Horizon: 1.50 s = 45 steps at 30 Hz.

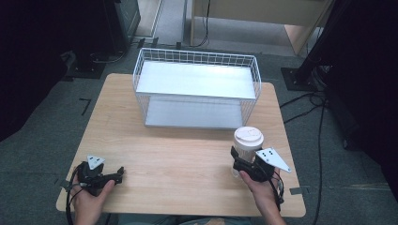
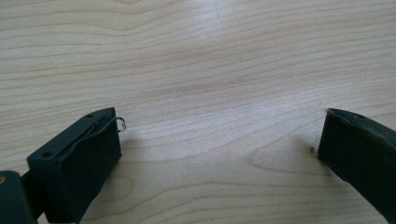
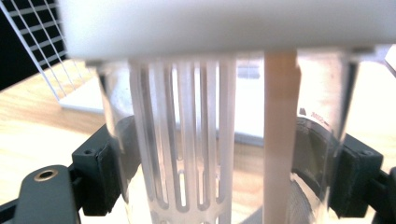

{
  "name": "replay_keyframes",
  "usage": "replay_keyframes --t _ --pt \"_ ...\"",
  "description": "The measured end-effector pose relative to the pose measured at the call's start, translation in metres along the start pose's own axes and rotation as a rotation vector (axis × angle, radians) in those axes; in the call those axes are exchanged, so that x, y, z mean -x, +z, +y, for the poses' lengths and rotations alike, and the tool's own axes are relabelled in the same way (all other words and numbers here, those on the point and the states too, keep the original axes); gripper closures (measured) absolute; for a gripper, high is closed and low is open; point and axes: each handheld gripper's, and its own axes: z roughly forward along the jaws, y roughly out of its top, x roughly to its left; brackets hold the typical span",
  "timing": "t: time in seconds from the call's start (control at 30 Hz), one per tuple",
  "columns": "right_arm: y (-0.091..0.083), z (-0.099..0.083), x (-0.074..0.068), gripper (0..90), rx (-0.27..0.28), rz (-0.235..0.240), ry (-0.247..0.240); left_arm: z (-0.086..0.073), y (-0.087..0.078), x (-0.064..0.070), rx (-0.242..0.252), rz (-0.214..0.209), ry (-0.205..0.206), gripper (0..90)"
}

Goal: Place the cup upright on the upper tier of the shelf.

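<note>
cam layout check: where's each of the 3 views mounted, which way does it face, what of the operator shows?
High view: above the person's side, looking forward and down on the wooden table and wire basket; both forearms, left tool and right tool show.
Left gripper view: rides the left tool, looking down at bare tabletop between its open jaws.
Right gripper view: rides the right tool, facing the clear cup its jaws clamp.
Shared: high and right gripper views both show cup and basket.

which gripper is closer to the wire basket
Right. The right gripper holds the clear cup just off the wire basket's front right corner; the left gripper is open, farther back left.
</note>
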Motion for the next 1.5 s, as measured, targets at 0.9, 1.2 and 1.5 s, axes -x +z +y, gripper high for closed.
replay_keyframes --t 0.9,1.2,1.5 --pt "0.004 0.064 -0.034 16.4 0.148 0.046 -0.042 0.000 0.000 0.000 0.000 0.001 0.002 0.0" --pt "0.015 0.086 -0.052 16.4 0.192 0.057 -0.068 0.000 0.000 0.000 -0.001 0.001 0.003 0.0" --pt "0.030 0.110 -0.060 16.4 0.235 0.043 -0.077 0.000 0.000 0.000 0.000 0.001 0.003 0.0"
